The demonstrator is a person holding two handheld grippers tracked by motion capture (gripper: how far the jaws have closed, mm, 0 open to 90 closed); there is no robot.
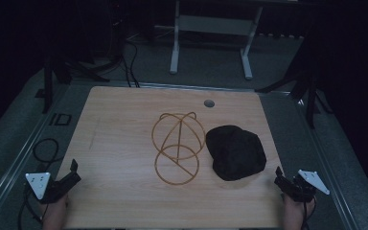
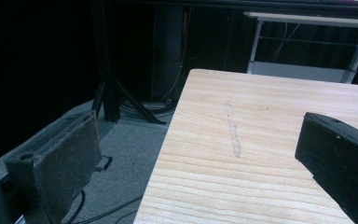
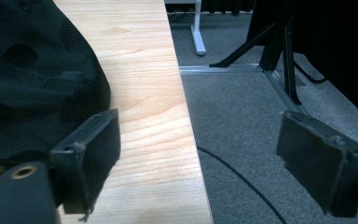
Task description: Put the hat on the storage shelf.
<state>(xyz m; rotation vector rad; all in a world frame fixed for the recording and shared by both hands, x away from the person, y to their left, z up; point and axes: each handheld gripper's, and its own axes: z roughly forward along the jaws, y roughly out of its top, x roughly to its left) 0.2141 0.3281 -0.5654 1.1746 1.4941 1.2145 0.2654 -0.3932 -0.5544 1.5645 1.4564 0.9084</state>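
A gold wire stand (image 1: pixel 178 146) made of rings and rods stands in the middle of the wooden table (image 1: pixel 120 124). Right beside it lies a black cap (image 1: pixel 235 151), whose mesh cloth (image 3: pixel 32 74) is close in front of the right gripper view. My left gripper (image 1: pixel 72 173) rests at the table's near left corner, jaws wide apart and empty (image 2: pixel 200 158). At the near right edge my right gripper (image 1: pixel 280 178) is held, open as well (image 3: pixel 200 158), with one jaw over the tabletop and the other over the floor.
A round cable hole (image 1: pixel 209 103) sits near the table's far edge. Grey carpet surrounds the table, with black tripod legs (image 1: pixel 52 76) at both sides and a white table frame (image 1: pixel 211 38) beyond. Cables (image 1: pixel 45 148) lie on the floor at the left.
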